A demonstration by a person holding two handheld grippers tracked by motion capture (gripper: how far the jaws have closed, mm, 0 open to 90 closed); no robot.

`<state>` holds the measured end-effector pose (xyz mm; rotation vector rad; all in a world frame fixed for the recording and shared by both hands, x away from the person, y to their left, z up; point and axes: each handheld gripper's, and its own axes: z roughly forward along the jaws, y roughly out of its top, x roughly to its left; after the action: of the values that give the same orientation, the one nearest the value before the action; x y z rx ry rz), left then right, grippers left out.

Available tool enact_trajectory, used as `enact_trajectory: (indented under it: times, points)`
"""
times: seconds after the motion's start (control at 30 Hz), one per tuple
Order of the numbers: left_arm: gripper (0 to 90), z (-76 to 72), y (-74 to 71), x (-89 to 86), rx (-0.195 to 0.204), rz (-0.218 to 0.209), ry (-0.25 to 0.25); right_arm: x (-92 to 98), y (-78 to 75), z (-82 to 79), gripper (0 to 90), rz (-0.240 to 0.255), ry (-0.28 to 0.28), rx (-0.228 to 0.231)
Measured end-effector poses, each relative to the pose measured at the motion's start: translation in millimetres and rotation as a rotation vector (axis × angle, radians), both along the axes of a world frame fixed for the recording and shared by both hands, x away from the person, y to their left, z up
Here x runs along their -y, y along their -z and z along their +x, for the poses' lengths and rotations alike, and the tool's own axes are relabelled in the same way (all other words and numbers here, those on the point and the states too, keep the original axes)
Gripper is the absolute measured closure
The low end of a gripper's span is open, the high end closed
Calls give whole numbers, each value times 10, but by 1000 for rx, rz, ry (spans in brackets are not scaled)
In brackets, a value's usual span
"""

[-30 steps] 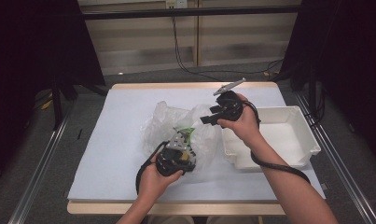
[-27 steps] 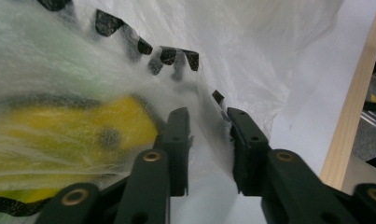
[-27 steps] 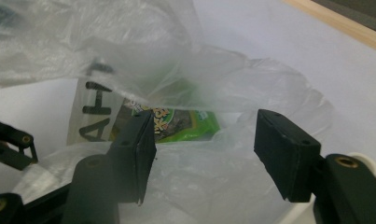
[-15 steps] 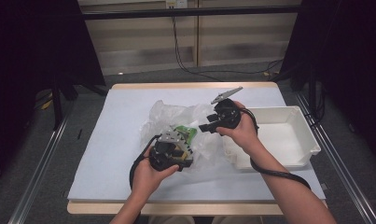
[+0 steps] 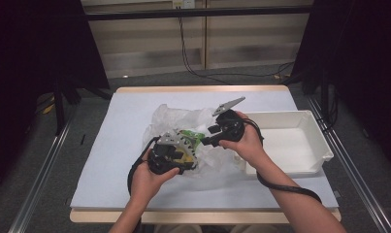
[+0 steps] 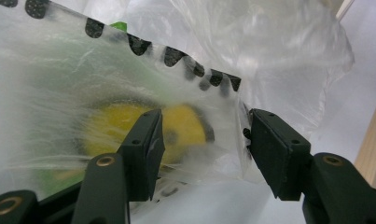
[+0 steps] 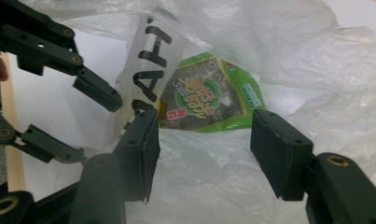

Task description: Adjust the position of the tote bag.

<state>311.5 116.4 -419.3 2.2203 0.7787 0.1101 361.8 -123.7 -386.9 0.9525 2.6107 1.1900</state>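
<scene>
white table, tray beside plastic bag.

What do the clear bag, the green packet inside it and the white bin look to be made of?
Clear bag: thin plastic film, glossy; it crumples, and the packet shows through it.
Green packet: probably printed plastic or foil laminate, shiny, with a round logo; which one is unclear.
White bin: seemingly rigid moulded plastic, smooth and matte, with straight walls and a rolled rim.

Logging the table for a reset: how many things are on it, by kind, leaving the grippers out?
Clear plastic bag: 1
Green snack packet inside the bag: 1
White bin: 1
Total: 3
</scene>
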Motion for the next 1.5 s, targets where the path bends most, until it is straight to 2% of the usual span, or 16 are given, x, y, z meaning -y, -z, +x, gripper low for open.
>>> enact_trajectory:
  times: [0.1,0.27,0.3,0.37,0.5,0.63,0.73,0.83,0.9,0.97,1.03,1.1,1.2,1.27,1.33,1.5]
  points:
    - [449,9,-17,-19,-2,-6,-11,-45,31,-24,418,-5,-8,-2]
    - [400,41,-64,-101,25,-5,-33,-58,123,-43,428,-11,-17,-20]
    - [400,44,-66,-115,25,-24,-47,-56,133,-49,430,-13,-12,-23]
    - [430,62,-94,-161,31,10,-41,-42,169,-62,435,-19,-14,-21]
    - [424,100,-107,-250,43,-9,-75,-24,240,-80,437,-21,-19,-35]
    - [421,134,-114,-327,51,19,-99,-27,285,-97,442,-20,-19,-43]
    - [424,143,-99,-359,47,11,-106,-39,301,-105,441,-22,-24,-43]
    - [429,152,-108,-383,58,34,-109,-65,294,-116,436,-11,-23,-51]
    - [429,153,-107,-400,47,22,-110,-97,276,-127,435,-14,-27,-44]
    - [429,141,-100,-411,56,18,-126,-129,264,-137,434,-8,-33,-42]
    - [429,139,-101,-430,55,26,-110,-154,261,-138,428,-10,-40,-33]
    - [428,141,-99,-445,47,20,-110,-186,265,-142,424,18,-39,-57]
    - [431,156,-122,-472,43,25,-113,-222,267,-136,417,-8,-39,-54]
    - [435,181,-154,-495,41,2,-115,-246,274,-139,417,-12,-31,-56]
    - [421,194,-173,-484,49,-13,-124,-284,289,-143,438,-1,-42,-53]
    - [351,222,-195,-456,66,-10,-141,-373,335,-178,530,-1,-65,-62]
